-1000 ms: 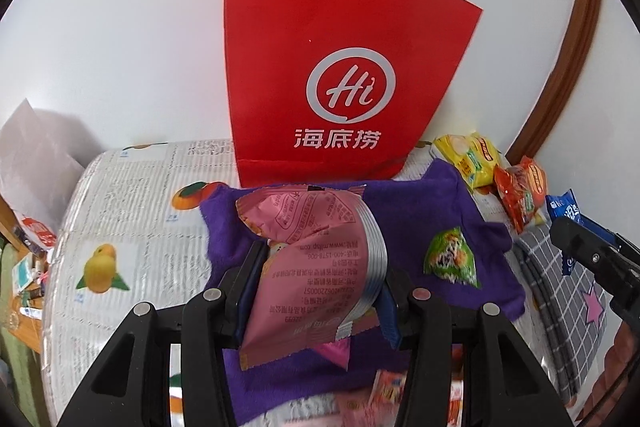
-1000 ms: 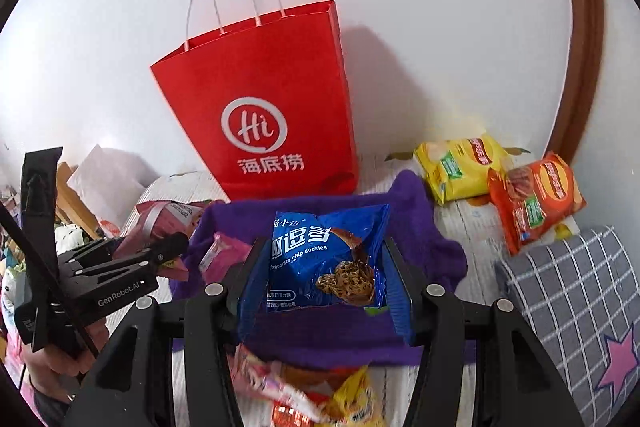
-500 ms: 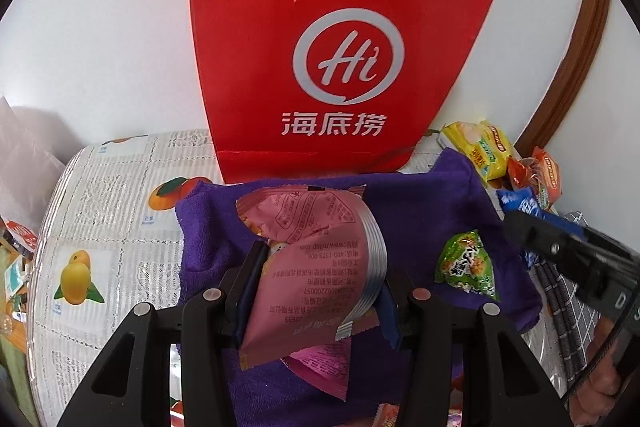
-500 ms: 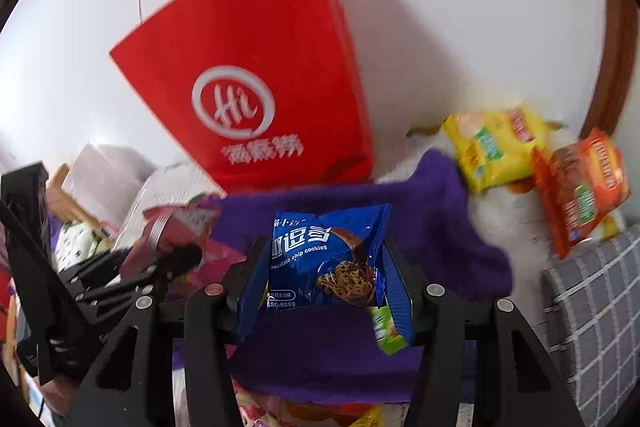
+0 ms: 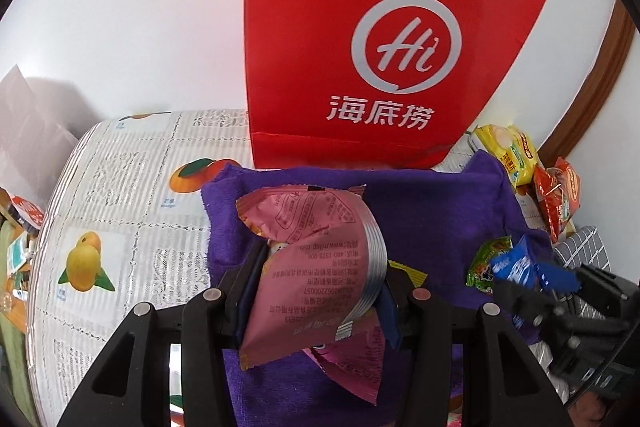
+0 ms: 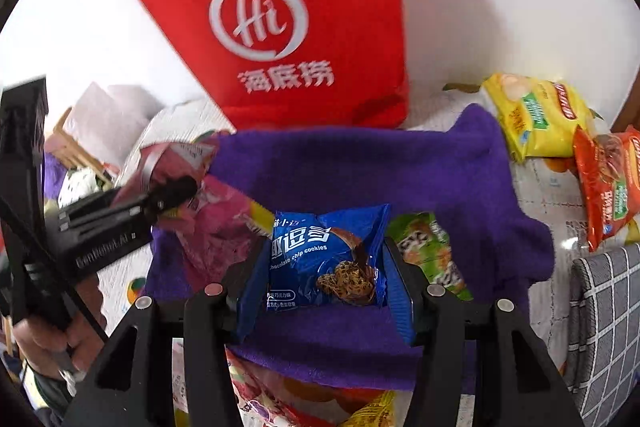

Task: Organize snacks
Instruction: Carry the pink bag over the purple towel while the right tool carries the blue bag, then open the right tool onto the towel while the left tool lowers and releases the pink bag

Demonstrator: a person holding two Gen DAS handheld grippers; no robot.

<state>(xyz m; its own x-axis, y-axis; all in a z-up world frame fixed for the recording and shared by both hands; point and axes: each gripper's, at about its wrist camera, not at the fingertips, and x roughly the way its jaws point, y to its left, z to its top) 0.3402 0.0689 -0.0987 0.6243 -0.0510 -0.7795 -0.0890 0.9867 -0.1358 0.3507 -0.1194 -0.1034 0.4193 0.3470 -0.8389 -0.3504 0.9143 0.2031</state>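
My left gripper (image 5: 316, 291) is shut on a pink snack packet (image 5: 312, 267), held above the left part of a purple cloth (image 5: 432, 211). The same packet (image 6: 176, 163) and the left gripper (image 6: 176, 193) show at the left of the right wrist view. My right gripper (image 6: 324, 275) is shut on a blue chocolate chip cookie packet (image 6: 324, 259) over the cloth (image 6: 360, 167). That blue packet (image 5: 520, 267) appears at the right of the left wrist view. A green snack packet (image 6: 428, 247) lies flat on the cloth just right of it. A red paper bag (image 5: 372, 39) stands against the wall behind the cloth.
A yellow chip bag (image 6: 536, 115) and an orange chip bag (image 6: 608, 183) lie at the right by a wooden frame. A grey checked cushion (image 6: 604, 315) sits at the right front. More packets (image 6: 304, 407) lie near the front edge. The tablecloth (image 5: 120, 211) shows fruit prints.
Both grippers have come lower and closer to the cloth and the red bag, each still holding its packet. The right gripper has moved in beside the green packet.
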